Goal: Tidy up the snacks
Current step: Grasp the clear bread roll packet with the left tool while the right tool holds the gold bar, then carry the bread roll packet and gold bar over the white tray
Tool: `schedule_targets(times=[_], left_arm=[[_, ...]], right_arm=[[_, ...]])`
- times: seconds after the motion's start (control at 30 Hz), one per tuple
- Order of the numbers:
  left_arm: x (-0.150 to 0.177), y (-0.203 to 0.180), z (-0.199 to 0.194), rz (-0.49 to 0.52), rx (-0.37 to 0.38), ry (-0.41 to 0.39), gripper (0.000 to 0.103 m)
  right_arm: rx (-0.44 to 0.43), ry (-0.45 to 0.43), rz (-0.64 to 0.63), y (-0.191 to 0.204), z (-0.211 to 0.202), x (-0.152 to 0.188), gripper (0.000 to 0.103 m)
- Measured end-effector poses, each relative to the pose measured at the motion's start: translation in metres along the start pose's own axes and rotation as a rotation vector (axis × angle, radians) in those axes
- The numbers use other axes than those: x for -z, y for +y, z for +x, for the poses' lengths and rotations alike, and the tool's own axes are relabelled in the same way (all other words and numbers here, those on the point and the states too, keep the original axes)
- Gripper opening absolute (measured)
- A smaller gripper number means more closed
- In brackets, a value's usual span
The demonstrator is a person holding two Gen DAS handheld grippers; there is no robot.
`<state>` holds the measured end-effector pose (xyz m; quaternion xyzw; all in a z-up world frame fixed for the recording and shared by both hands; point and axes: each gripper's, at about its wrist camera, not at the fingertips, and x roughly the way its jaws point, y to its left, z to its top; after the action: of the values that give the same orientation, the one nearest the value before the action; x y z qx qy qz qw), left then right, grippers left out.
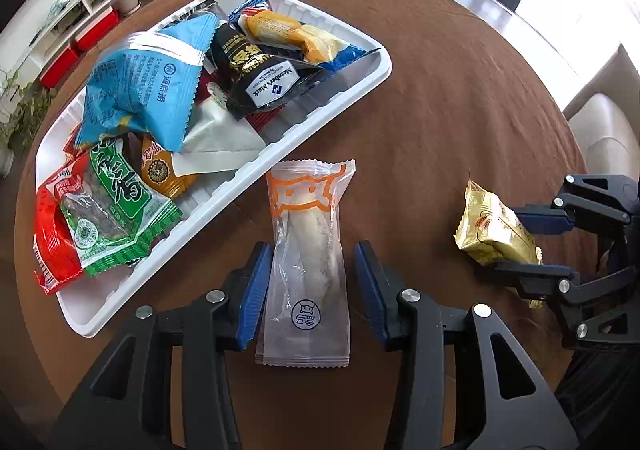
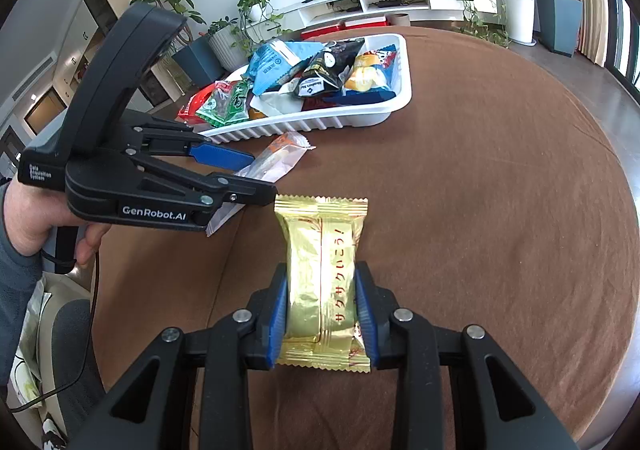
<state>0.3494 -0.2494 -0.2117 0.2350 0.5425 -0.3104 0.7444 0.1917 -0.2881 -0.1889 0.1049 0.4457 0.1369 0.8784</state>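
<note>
Your right gripper is pinching the gold packet, hiding its sides; your left gripper is straddling the clear packet, fingers apart.

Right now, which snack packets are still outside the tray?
Two: the clear packet with the orange cat outline, flat on the table between the left gripper's open jaws, and the gold packet, clamped in the right gripper. All others sit in the white tray.

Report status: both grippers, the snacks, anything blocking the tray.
Left gripper open, straddling the clear bun packet. Right gripper shut on the gold wafer packet. White tray piled with snacks; path clear.
</note>
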Motion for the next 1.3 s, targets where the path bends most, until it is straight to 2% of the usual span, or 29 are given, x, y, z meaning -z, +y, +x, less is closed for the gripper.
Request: schedule_targets(times=[0.17,0.23,0.3,0.63,0.8,1.07,1.2,1.3], left_arm=[[-0.005,-0.001,-0.001,-0.022,-0.018,0.011,0.040],[-0.005,-0.006,-0.003,-0.011,-0.030,0.008,0.030],[-0.004,-0.011,-0.003,0.003,-0.023,0.009,0.026],[0.013,-0.014,-0.005,-0.035,-0.003,-0.042,0.022],[0.038,-0.003,-0.020,-0.115,0.044,-0.124,0.022],[0.101,0.029,-0.061,-0.331,0.188,-0.301,0.022],[0.126,0.054,-0.078,-0.416,0.218,-0.362,0.022],[0.134,0.082,-0.092,-0.459,0.222,-0.403,0.022]], right_arm=[[0.006,-0.004,-0.011,0.001,0.001,0.001,0.034],[0.005,-0.007,-0.010,0.001,0.001,0.001,0.034],[0.004,-0.009,-0.009,0.001,0.002,0.001,0.034],[0.008,-0.019,-0.009,0.001,0.001,0.002,0.033],[0.003,-0.023,0.004,-0.001,0.000,0.002,0.033],[-0.037,-0.043,0.086,-0.012,-0.004,0.000,0.033],[-0.043,-0.060,0.119,-0.015,-0.009,-0.005,0.033],[-0.043,-0.078,0.148,-0.020,-0.017,-0.011,0.033]])
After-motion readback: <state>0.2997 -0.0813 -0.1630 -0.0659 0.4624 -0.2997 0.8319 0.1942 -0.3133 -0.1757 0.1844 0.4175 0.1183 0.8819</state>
